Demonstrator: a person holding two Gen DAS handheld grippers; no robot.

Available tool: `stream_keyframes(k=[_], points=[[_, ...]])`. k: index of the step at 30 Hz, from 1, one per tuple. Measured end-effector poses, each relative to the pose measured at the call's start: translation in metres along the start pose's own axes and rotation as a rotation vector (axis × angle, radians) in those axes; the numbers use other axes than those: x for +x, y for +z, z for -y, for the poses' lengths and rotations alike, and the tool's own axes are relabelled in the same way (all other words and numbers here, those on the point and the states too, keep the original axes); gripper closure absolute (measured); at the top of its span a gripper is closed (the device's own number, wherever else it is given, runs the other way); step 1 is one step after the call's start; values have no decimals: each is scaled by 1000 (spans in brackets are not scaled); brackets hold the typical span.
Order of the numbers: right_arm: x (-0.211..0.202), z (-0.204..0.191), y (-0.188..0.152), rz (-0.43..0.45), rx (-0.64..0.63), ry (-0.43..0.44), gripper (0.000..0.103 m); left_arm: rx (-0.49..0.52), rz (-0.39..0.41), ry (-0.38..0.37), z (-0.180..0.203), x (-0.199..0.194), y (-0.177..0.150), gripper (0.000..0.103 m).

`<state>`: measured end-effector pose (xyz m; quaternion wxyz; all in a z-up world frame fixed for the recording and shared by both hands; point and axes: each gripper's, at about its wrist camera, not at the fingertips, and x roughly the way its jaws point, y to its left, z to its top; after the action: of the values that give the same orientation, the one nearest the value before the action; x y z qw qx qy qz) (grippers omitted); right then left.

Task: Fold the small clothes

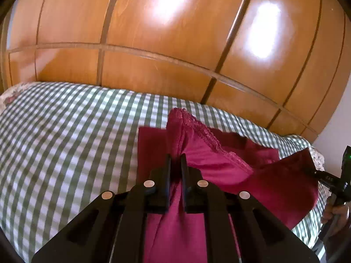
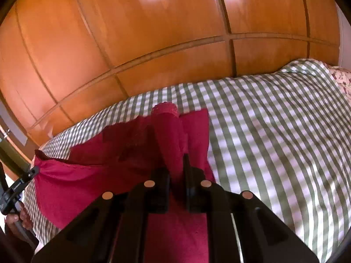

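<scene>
A small magenta garment (image 1: 210, 160) with a lace-trimmed edge (image 1: 208, 133) is stretched between both grippers above the bed. My left gripper (image 1: 175, 160) is shut on one corner of it; cloth bunches up between the fingers and hangs below. My right gripper (image 2: 177, 160) is shut on the other corner of the garment (image 2: 92, 175), which spreads leftward to the other gripper (image 2: 24, 179). The right gripper also shows at the right edge of the left wrist view (image 1: 329, 177).
The bed has a green-and-white checked cover (image 1: 65, 142), also in the right wrist view (image 2: 274, 135). Behind it stands a glossy wooden wardrobe (image 1: 175, 32). A floral pillow (image 2: 342, 81) lies at the bed's far end.
</scene>
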<state>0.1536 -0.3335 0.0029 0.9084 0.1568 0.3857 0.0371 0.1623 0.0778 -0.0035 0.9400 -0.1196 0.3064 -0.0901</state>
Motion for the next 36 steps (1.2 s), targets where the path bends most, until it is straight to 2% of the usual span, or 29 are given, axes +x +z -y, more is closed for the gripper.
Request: stream_keyframes(k=[9,13,19,21,22,23,24,25,26,29,34,36], points=[[52,11,47,15,60,-22,94,6,17,81,-5,51,40,96],[84,15,63,-9,69,-65,94,-1,-19,135,-9,90,54,96],[127,29,58,-90,103,-109,97,-33,-123,258,-26,143,53,100],[121,33,52,-85,120,-83,92,-49,-146,254,-34,140,47,97],[115,34,50,-82,123,-70,78,-61,-150,232,-38,134,43,87],[108,36,47,-76,125,-57,55,-73,-153,220,-41,128,39,77],[98,35,43,-65,128,-51,48,-89,-155,219,-45,120,35,51],[88,35,39,-55,133,-37,44,-114,-140,200,-49,107,27,36],[79,39,32,-54,142,-12,40,-135,-117,161,-52,92,19,34],[55,47,11,-57,171,48,26,-158,-143,95,-57,68,-6,34],[36,59,-42,-131,204,100,24,-202,-195,3,-58,43,-54,34],[37,60,-57,-148,224,102,24,-219,-217,14,-58,42,-72,36]])
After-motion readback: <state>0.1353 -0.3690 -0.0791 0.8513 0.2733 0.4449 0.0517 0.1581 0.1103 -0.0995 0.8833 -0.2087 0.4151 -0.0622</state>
